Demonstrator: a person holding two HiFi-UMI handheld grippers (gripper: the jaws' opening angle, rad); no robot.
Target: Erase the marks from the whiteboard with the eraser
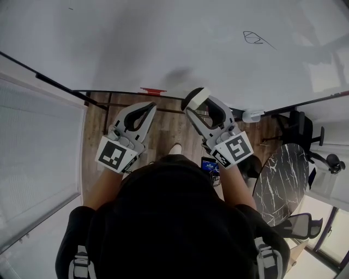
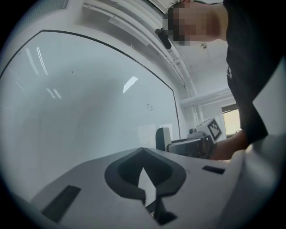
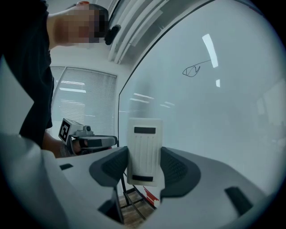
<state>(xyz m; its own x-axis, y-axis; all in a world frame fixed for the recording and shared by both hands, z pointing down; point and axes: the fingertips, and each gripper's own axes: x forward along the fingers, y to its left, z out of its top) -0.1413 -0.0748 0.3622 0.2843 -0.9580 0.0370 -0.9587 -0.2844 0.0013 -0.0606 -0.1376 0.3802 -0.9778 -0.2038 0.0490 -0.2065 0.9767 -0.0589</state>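
The whiteboard (image 1: 163,38) fills the view. The left gripper (image 1: 143,111) is closed on nothing, while the right gripper (image 1: 200,108) clamps the eraser (image 3: 144,152) by its sides, well apart from the scribbled mark (image 1: 253,38). Pressed to the board, the eraser could twist in that narrow hold, and what may be a faint speck (image 1: 70,8) risks being missed.

Looks bright and evenly lit indoors. Shows white streaks of lamp glare on the whiteboard (image 3: 223,112) and a soft grey shadow (image 1: 177,73) there in the head view. Blows out at the window (image 2: 231,121). Bends strongly toward dark round edges in both gripper views, with near parts slightly soft.
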